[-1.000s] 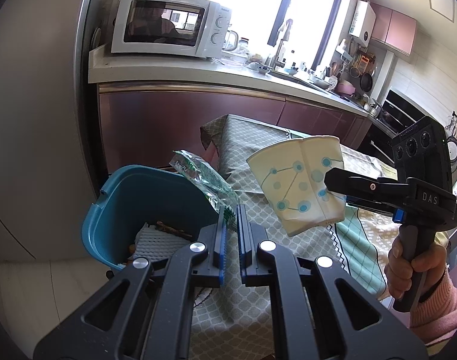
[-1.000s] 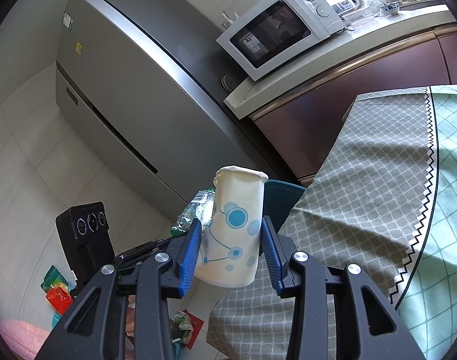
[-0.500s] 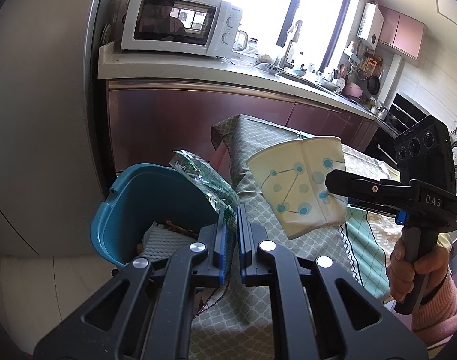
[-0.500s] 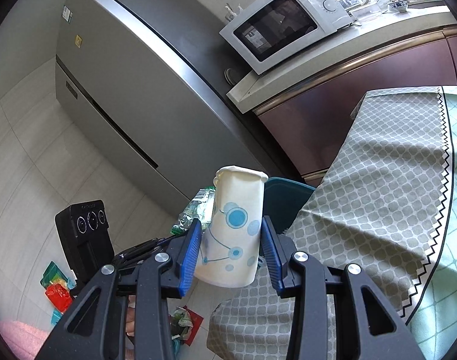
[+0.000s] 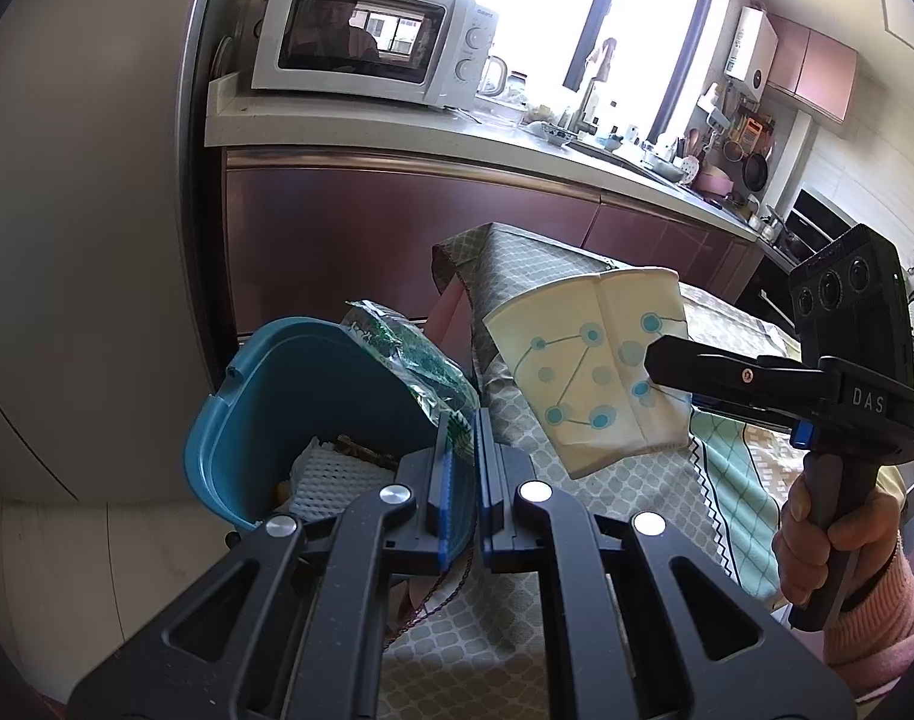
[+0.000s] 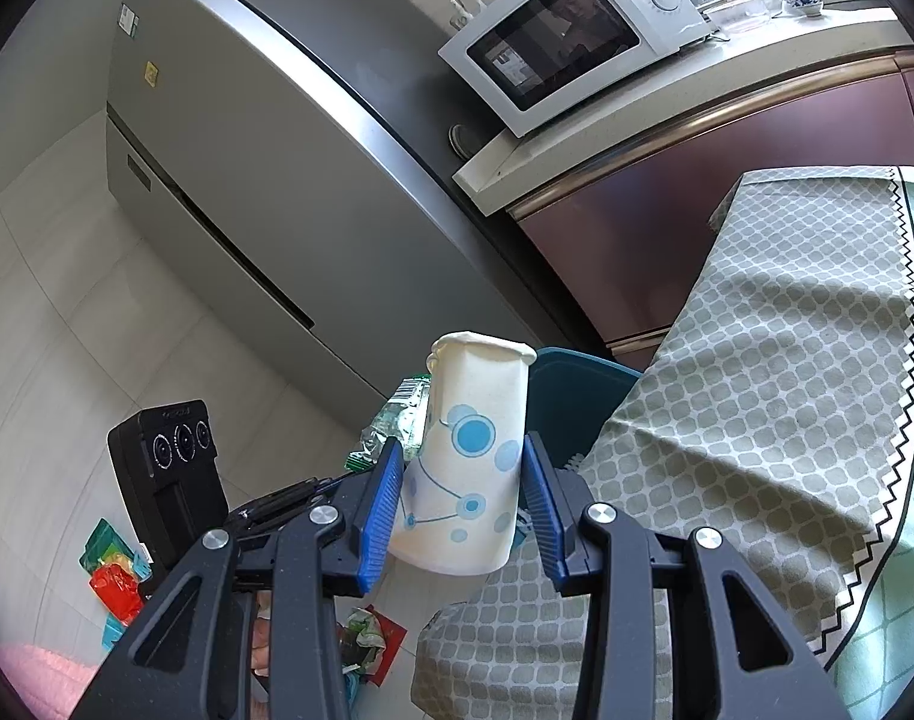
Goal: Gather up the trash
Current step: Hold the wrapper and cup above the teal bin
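Both wrist views close, angled down; share bin [image 5: 265, 396], cup [image 6: 466, 462].

Bin [image 5: 259, 396] stands on the floor beside the table's cloth-covered corner [image 5: 517, 264], before the cabinet fronts [image 5: 397, 228], with the fridge [image 6: 247, 180] to its left. Wrapper [image 5: 421, 366] hangs over the bin's rim, pinched in the left gripper [image 5: 462, 468]; paper cup [image 5: 589, 360] sits just right of it, above the table edge, between the right gripper's [image 6: 463, 498] pads. Microwave [image 5: 367, 36] rests on the counter [image 5: 397, 132] behind; more litter [image 6: 115, 576] lies on the floor.

Paper cup [image 6: 466, 468] matt; wrapper [image 5: 409, 360] glossy plastic; bin [image 5: 265, 396] smooth plastic.
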Demonstrator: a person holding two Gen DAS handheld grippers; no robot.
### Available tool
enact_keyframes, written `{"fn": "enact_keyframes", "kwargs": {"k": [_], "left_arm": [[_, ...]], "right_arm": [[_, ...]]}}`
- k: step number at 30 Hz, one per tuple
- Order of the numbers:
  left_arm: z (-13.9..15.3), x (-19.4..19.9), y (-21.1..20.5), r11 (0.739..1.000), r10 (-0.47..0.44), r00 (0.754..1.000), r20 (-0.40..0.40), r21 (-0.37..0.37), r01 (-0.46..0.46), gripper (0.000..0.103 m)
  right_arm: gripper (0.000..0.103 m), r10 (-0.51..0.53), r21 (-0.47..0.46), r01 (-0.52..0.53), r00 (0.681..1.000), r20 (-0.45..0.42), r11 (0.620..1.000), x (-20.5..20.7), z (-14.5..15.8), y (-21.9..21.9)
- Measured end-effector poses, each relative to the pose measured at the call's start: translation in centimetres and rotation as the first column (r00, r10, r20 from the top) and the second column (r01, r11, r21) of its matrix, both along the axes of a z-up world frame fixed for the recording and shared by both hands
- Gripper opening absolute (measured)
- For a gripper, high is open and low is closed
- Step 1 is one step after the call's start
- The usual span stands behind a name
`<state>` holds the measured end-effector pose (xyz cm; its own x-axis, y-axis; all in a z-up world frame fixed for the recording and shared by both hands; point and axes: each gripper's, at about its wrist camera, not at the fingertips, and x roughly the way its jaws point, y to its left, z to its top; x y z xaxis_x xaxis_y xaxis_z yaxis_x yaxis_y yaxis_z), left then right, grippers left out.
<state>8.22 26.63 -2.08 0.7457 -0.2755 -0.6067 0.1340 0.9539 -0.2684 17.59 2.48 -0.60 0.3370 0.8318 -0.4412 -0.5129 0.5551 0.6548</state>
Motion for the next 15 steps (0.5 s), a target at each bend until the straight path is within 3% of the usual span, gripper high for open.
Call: {"fn": "enact_keyframes", "kwargs": {"k": [15], "left_arm": [[-0.8, 0.7, 0.3, 1.0, 0.019, 1.0, -0.018, 0.002, -0.019, 0.007]], "right_arm": [[0.038, 0.006, -0.014, -0.006, 1.0, -0.007, 1.0, 0.6, -0.2, 1.2]]}}
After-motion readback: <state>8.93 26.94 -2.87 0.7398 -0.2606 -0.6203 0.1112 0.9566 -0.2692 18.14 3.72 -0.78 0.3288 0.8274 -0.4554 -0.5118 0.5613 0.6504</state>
